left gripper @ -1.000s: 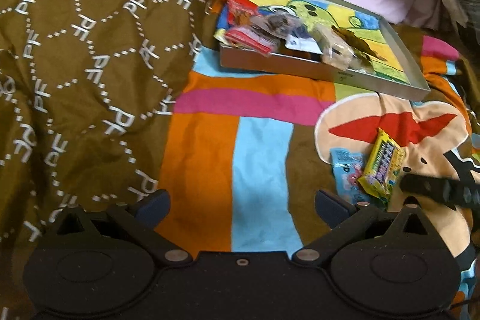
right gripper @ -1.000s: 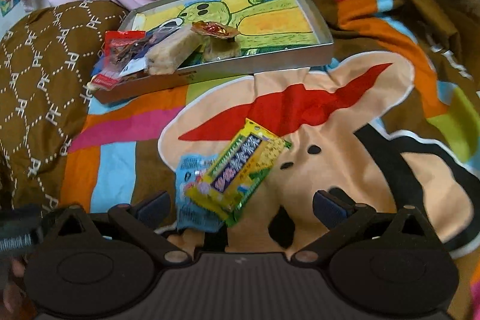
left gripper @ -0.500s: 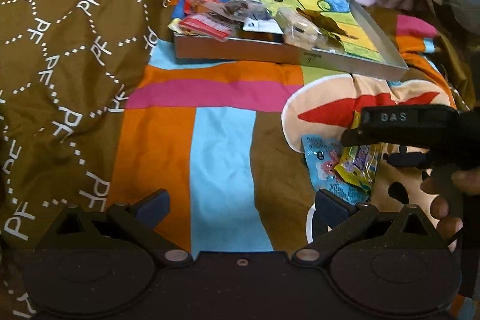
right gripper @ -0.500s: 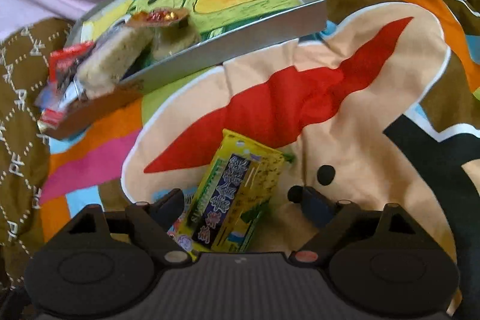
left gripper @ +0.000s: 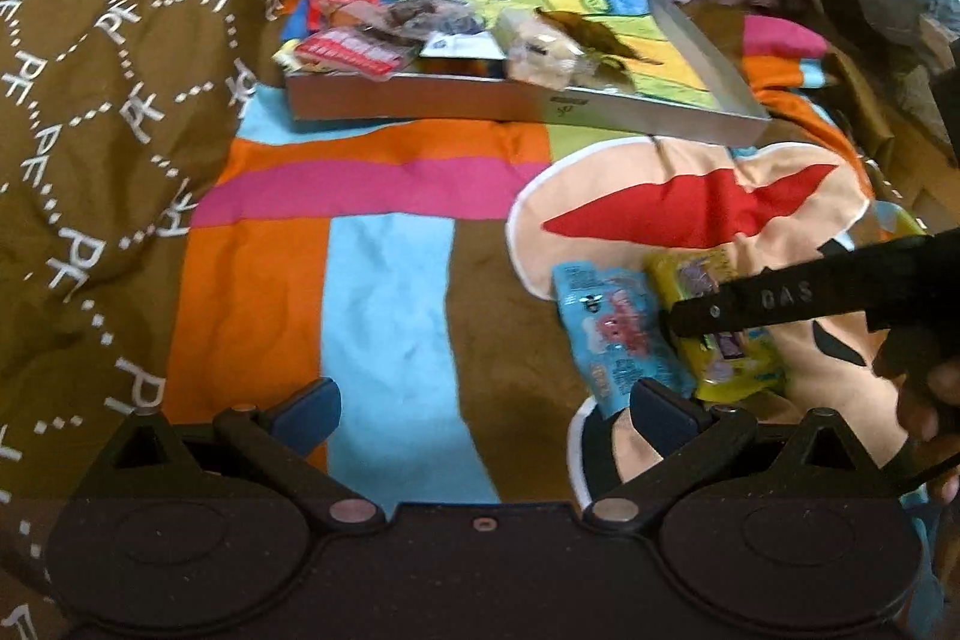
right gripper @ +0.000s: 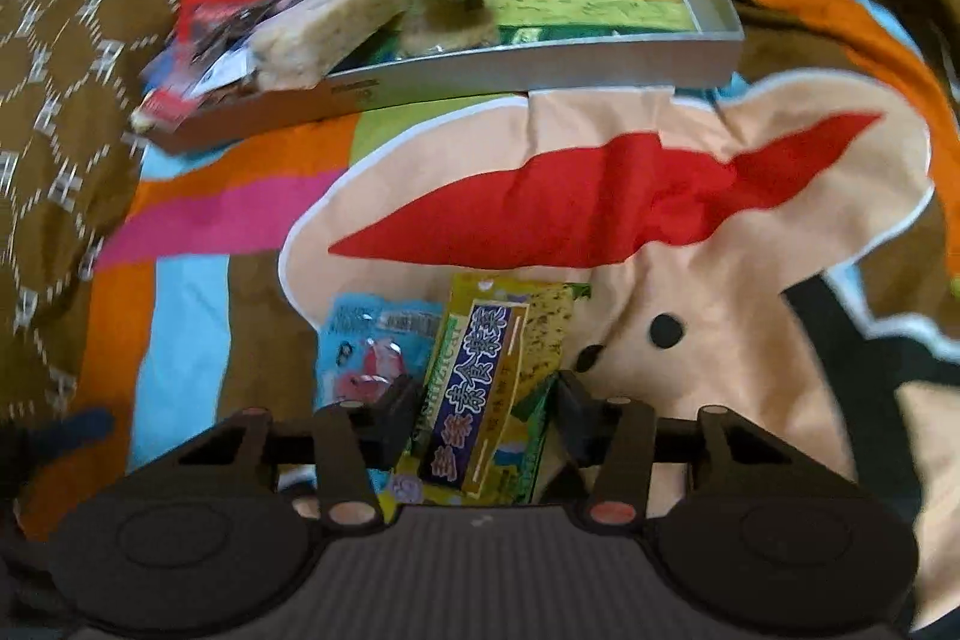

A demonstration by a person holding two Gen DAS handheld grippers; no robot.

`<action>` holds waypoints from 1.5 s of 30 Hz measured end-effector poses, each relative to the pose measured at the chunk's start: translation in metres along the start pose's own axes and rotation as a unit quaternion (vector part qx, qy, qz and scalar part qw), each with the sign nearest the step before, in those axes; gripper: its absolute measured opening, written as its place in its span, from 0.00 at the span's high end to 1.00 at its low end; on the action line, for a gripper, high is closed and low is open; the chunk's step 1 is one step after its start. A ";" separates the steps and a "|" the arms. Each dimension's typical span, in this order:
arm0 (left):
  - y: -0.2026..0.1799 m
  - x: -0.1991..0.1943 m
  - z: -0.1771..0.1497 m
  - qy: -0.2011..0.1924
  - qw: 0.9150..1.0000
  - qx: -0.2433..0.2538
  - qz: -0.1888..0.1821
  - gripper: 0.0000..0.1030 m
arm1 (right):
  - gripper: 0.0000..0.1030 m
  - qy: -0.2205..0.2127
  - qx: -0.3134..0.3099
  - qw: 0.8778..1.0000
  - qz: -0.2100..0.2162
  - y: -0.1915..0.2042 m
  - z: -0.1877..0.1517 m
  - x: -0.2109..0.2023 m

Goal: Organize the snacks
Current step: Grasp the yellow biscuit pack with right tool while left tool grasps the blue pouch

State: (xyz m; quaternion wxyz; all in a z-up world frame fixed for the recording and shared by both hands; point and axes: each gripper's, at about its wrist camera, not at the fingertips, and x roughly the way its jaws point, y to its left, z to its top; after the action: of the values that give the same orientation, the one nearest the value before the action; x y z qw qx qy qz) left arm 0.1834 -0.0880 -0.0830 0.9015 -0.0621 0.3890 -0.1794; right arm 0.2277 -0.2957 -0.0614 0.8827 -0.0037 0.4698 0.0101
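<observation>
Right wrist view: the right gripper (right gripper: 489,415) has just been closing, its fingers now against the yellow snack packet (right gripper: 489,382) lying on the blanket (right gripper: 750,340) beside a blue packet (right gripper: 375,346). Pinch firmly, lift clear, carry to the tray (right gripper: 708,22) beyond.

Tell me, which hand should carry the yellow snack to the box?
The right. The right gripper has just been closing, and its fingers now sit on both sides of the yellow snack. The left gripper is open over bare blanket, holding nothing. The box lies straight ahead.
</observation>
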 end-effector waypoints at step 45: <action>-0.041 0.067 0.020 0.028 0.995 0.100 0.007 0.28 | 0.51 -0.009 0.017 0.998 0.055 -0.040 0.007 -0.009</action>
State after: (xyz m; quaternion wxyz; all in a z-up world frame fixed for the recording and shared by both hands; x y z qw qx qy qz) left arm 0.2293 -0.1512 -0.1045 0.8930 0.0358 0.3951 -0.2128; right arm 0.2292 -0.3360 -0.0504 0.8852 0.0369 0.4610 0.0505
